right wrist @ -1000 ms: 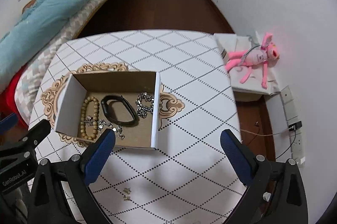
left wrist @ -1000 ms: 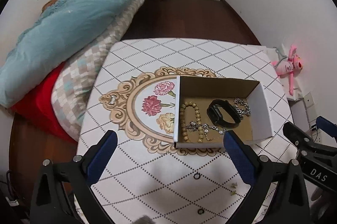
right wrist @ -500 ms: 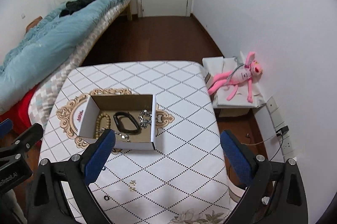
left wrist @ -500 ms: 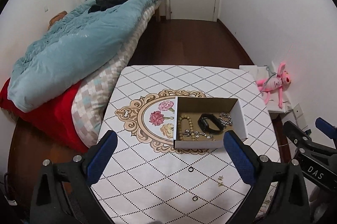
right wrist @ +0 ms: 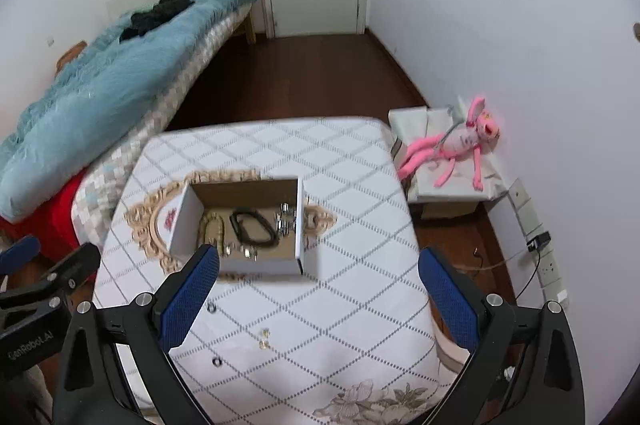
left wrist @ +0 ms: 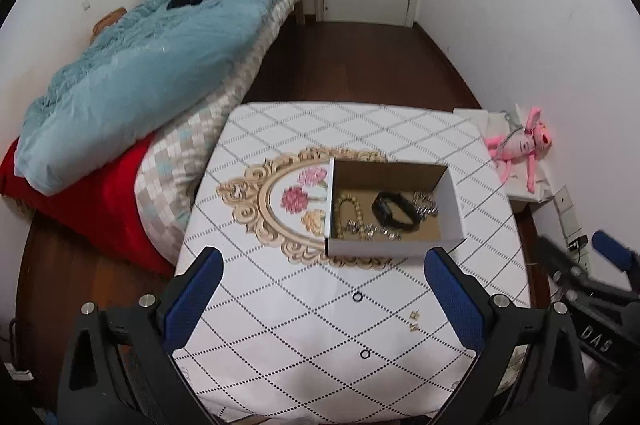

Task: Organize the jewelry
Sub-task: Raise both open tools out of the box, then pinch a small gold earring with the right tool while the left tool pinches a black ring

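Above the table (left wrist: 280, 377), with both the left gripper (left wrist: 320, 299) and right gripper (right wrist: 318, 295) spread empty, descend squarely over one ring (left wrist: 358, 297), pinching gently toward the box (left wrist: 376, 249).

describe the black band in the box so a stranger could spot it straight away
On the patterned table stands an open cardboard box. In its middle lies the black band, between a tan bead bracelet and silver chains; it is the only dark, smooth loop.

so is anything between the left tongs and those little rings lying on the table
Nothing visible. The left tongs are open above bare tablecloth, and both small rings lie in the open, nearer than the box.
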Tool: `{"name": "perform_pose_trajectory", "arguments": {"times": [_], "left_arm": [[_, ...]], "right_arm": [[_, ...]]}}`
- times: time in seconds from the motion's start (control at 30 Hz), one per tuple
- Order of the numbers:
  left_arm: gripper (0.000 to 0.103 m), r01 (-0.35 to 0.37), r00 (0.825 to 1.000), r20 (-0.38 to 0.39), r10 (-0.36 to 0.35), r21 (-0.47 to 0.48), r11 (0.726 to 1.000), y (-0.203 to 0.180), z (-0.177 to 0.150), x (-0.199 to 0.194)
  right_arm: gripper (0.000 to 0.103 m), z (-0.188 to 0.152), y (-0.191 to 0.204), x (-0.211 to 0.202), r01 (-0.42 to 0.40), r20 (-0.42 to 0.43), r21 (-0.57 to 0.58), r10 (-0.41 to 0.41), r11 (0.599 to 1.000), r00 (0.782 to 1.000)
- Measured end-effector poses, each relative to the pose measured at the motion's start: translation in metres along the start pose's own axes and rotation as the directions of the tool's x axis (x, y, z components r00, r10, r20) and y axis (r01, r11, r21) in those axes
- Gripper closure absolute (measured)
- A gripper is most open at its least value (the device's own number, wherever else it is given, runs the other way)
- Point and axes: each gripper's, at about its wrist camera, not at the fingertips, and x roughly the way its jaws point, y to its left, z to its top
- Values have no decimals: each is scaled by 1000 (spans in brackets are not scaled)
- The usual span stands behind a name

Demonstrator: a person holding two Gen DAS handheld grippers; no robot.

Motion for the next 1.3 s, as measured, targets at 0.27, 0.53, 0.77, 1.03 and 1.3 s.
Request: {"name": "perform_pose_trajectory", "arguments": {"times": [0.27, 0.53, 0.77, 1.03, 1.3], "left_arm": [[0, -96, 971, -218, 95, 4, 995, 15, -60, 83], [0, -155, 923, -356, 147, 7, 988, 31, -113, 131], [0, -172, 909, -384, 163, 9, 985, 37, -128, 142], [0, -144, 916, -376, 142, 21, 989, 31, -130, 144], [1, 21, 934, -356, -7, 35, 999, -14, -134, 136]], "right_arm": [[13, -68, 6, 92, -126, -255, 42, 132, 991, 958], [38, -128, 27, 150, -224, -332, 64, 232, 973, 914], [66, -139, 54, 155, -190, -277, -52, 168, 980, 946], [92, -142, 68, 153, -141, -238, -158, 101, 977, 966], [92, -132, 22, 138, -139, -232, -24, 130, 990, 964]]}}
